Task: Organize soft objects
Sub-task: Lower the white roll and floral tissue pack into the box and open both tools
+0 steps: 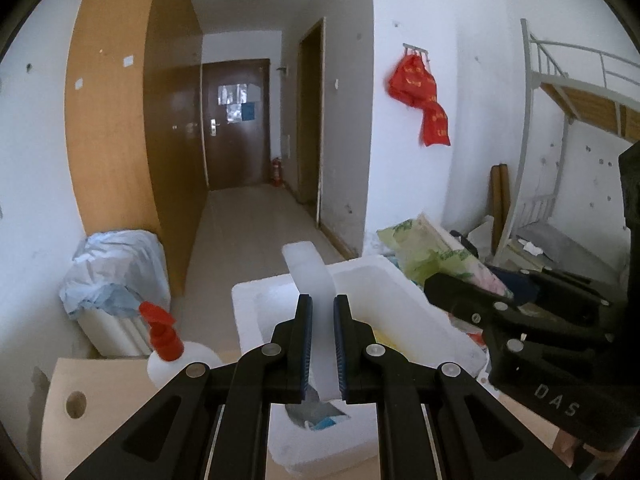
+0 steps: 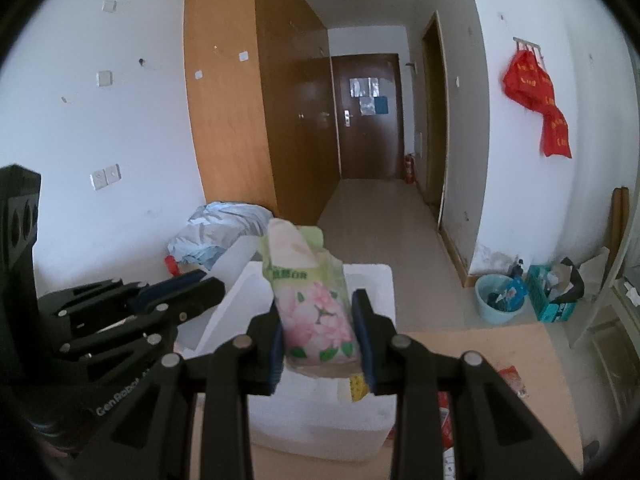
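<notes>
My left gripper point(image 1: 322, 308) is shut on a white foam slab point(image 1: 310, 276) and holds it upright over an open white foam box point(image 1: 384, 300). My right gripper point(image 2: 318, 312) is shut on a soft tissue pack point(image 2: 312, 304) with pink flowers and green print, held above the same foam box point(image 2: 320, 408). The right gripper also shows in the left wrist view point(image 1: 460, 288) with the tissue pack point(image 1: 432, 252) beyond it. The left gripper shows at the left of the right wrist view point(image 2: 192, 284).
A white pump bottle with a red top point(image 1: 168, 348) stands on the wooden table point(image 1: 104, 396) left of the box. A bundle in pale plastic point(image 1: 112, 268) lies by the wall. A blue bin point(image 2: 500, 298) and a teal crate point(image 2: 552, 296) stand on the floor at right.
</notes>
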### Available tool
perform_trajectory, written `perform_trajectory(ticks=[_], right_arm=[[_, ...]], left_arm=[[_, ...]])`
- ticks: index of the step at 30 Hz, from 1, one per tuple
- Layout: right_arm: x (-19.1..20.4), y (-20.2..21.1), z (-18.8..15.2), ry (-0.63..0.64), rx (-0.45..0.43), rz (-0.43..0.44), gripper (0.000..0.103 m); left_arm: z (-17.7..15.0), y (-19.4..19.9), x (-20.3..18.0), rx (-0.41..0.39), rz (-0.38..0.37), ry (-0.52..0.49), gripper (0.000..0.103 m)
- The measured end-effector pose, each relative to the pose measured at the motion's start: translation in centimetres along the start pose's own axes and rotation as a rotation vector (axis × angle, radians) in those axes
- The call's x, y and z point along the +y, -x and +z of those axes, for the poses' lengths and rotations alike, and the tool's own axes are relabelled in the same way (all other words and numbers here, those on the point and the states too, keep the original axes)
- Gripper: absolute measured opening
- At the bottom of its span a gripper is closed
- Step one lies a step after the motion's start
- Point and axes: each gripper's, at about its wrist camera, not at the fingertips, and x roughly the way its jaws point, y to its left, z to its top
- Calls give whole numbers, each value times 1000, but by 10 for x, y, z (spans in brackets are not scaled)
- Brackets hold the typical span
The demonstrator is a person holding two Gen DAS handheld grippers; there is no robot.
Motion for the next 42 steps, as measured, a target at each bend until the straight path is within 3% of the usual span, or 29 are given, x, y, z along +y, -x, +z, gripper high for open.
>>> perform_trajectory(ticks=[8,18,31,32,34,35,36,39,42], right_arm=[[-1,0,2,-2,3,-14,36],[2,2,6,-7,5,-25,35],[1,5,6,-9,-5,-27,35],[1,6,5,-10,-7,-29,35],[1,7,4,-11,-9,-28,35],[1,7,4,-12,-11,-30,35],[1,8,4,-12,-12,-30,35],[1,8,2,-14,-15,-33,35],[1,8,1,-15,-15,-34,35]], left_arm=[[-2,-9,0,12,-20,-15,11],[-3,-24,-3,37,-116,-42,11],[-2,-25,-1,20,-62,-42,20],[-2,-24,0,18,-57,-41,24],[-2,-25,0,24,-58,-40,50],[-3,-26,0,29,-58,-43,73],[-3,-25,0,25,-47,-43,89],[-3,-19,-1,-21,-6,-46,92],[-3,-21,0,-8,7,-51,92]])
